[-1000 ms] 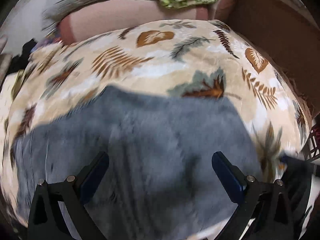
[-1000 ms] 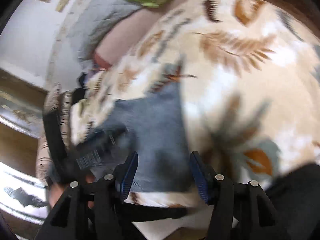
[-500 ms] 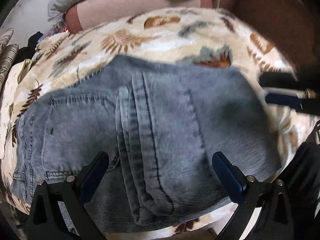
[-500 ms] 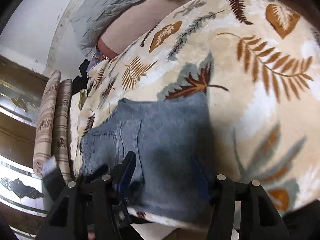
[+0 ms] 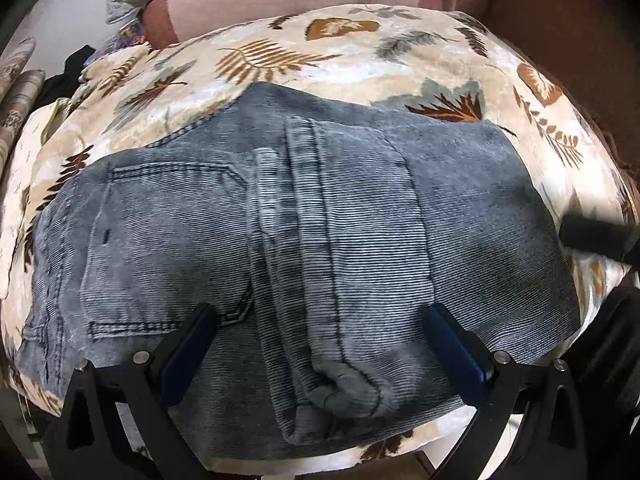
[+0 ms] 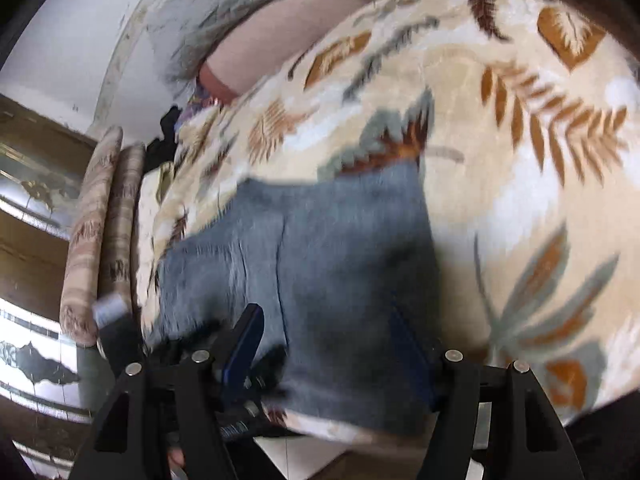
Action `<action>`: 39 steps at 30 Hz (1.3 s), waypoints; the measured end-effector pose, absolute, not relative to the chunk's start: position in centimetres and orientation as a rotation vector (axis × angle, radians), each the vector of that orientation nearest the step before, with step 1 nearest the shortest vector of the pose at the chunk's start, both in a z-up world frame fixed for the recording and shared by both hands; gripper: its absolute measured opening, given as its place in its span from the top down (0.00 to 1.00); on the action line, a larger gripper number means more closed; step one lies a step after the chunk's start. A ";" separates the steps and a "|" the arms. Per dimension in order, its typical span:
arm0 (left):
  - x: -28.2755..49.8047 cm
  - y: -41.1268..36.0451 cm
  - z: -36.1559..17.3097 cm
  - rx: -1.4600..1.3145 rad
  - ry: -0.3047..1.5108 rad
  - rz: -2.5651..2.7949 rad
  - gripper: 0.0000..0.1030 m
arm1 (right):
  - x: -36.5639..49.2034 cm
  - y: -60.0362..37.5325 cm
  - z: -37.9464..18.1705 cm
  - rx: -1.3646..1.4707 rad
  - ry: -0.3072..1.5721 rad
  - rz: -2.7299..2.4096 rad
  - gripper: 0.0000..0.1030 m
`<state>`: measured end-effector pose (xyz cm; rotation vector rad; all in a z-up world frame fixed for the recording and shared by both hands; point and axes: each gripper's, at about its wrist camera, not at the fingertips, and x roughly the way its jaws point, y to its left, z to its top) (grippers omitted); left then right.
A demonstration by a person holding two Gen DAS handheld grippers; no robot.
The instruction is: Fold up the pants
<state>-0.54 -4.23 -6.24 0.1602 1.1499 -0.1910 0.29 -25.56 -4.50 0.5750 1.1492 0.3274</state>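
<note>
Right gripper (image 6: 328, 344) jaws opening, seemingly just let go of the folded pants (image 5: 300, 240); left gripper (image 5: 320, 340) apart at 6 o'clock.

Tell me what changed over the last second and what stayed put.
The right gripper widened; its jaws are opening, with the pants beneath them, not pinched. The left gripper came lower over the pants, open throughout. The folded pants kept their place on the leaf-print blanket.
</note>
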 end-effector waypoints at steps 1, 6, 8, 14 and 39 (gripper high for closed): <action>-0.6 -4.0 -6.0 0.151 1.146 -0.189 0.00 | 0.0 -25.4 -5.7 0.557 1.181 0.312 0.30; -2.0 0.1 -3.3 0.029 1.078 -0.140 0.00 | -0.3 -25.1 -5.8 0.503 1.195 0.277 0.30; -2.9 3.6 -2.1 -0.088 1.042 -0.086 0.00 | -0.5 -24.8 -4.4 0.467 1.150 0.281 0.30; -6.1 17.0 -1.4 -0.576 0.900 0.172 0.00 | -0.6 -21.5 -1.8 0.388 1.082 0.391 0.30; -2.4 22.3 -6.5 -0.905 0.954 0.232 0.59 | 3.3 -13.8 -3.1 0.304 1.180 0.432 0.30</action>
